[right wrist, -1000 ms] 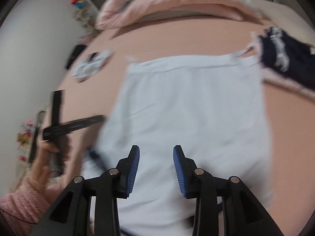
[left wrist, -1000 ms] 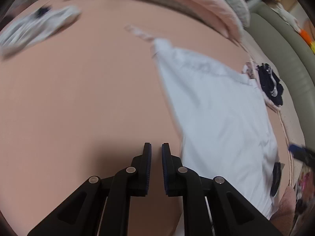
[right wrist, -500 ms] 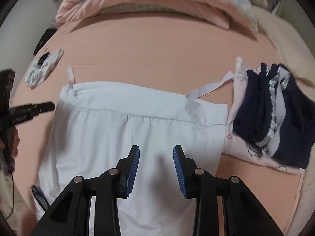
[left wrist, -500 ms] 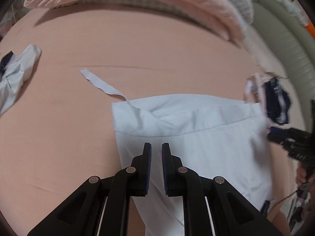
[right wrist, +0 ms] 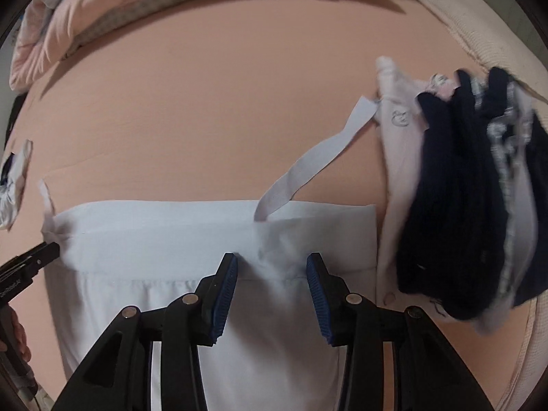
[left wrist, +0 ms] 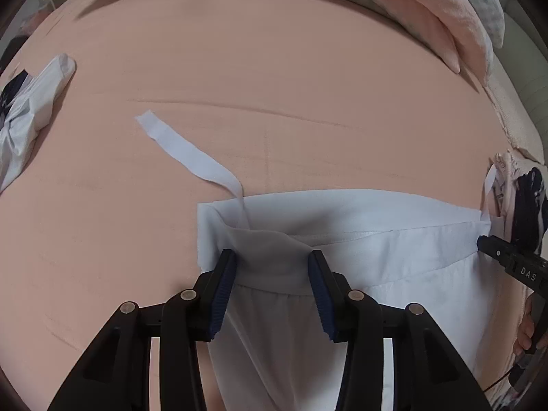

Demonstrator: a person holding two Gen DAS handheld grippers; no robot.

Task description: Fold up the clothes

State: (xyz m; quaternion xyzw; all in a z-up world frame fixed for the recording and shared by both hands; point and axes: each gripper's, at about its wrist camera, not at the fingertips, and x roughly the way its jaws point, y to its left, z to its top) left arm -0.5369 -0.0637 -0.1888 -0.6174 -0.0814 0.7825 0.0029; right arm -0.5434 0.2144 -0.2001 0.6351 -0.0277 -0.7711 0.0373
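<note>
A white garment (left wrist: pixel 376 226) with two long straps lies flat on the pink bed sheet (left wrist: pixel 239 68), waistband towards the pillows. My left gripper (left wrist: pixel 272 260) points down at the band's left end. Its jaws are opening, and a raised fold of the white cloth lies between them. One strap (left wrist: pixel 191 157) trails away to the upper left. My right gripper (right wrist: pixel 272 262) hangs over the band's right end (right wrist: pixel 308 236), jaws opening, white cloth between and below them. The other strap (right wrist: pixel 318 161) runs up to the right. Each view shows the other gripper's tip at the garment's far edge.
A pile of navy and pale pink clothes (right wrist: pixel 462 198) sits right beside the garment's right edge. A small white and navy garment (left wrist: pixel 27 113) lies crumpled at the far left. A pink duvet and pillows (left wrist: pixel 411 10) line the head of the bed. A person's hand shows at the frame edges.
Both grippers swung in and came down over the white garment's waistband, one at each end. The left jaws, shut before, now stand apart around a fold. The right jaws widened a little.
</note>
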